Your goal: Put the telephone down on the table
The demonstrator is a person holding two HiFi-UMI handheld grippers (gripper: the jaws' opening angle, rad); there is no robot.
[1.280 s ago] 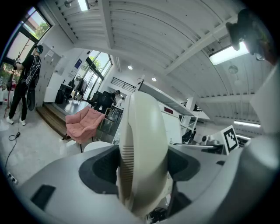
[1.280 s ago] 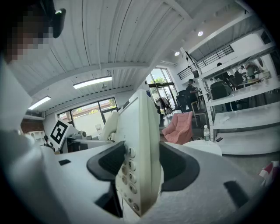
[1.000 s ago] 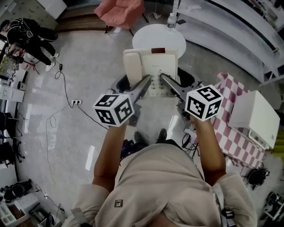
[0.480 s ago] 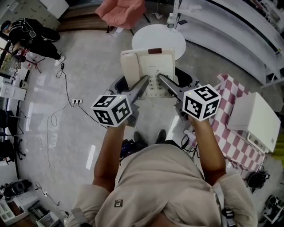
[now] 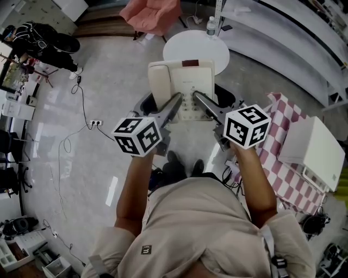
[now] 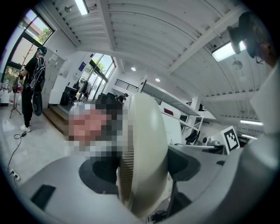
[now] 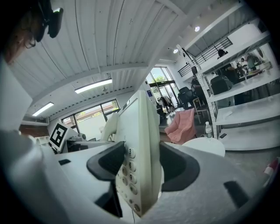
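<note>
- Left gripper (image 5: 176, 101): jaws clamped on the near left edge of the telephone (image 5: 185, 76), pads pressed to both faces of the cream body, just beside the handset (image 5: 160, 81). Its marker cube (image 5: 137, 136) sits behind the jaws.
- Right gripper (image 5: 199, 98): jaws clamped on the telephone's near right edge, one pad against the keypad (image 7: 127, 175), the other against the underside. Its marker cube (image 5: 247, 126) sits behind the jaws.
- Telephone: held between both grippers, off any surface, ahead of the person.
- Round white table (image 5: 209, 46): just beyond the telephone; a bottle (image 5: 211, 24) stands on its far edge.
- Pink chair (image 5: 152, 13): farther ahead, to the left.
- Checked cloth (image 5: 283, 157) and white box (image 5: 312, 146): right of the right gripper.
</note>
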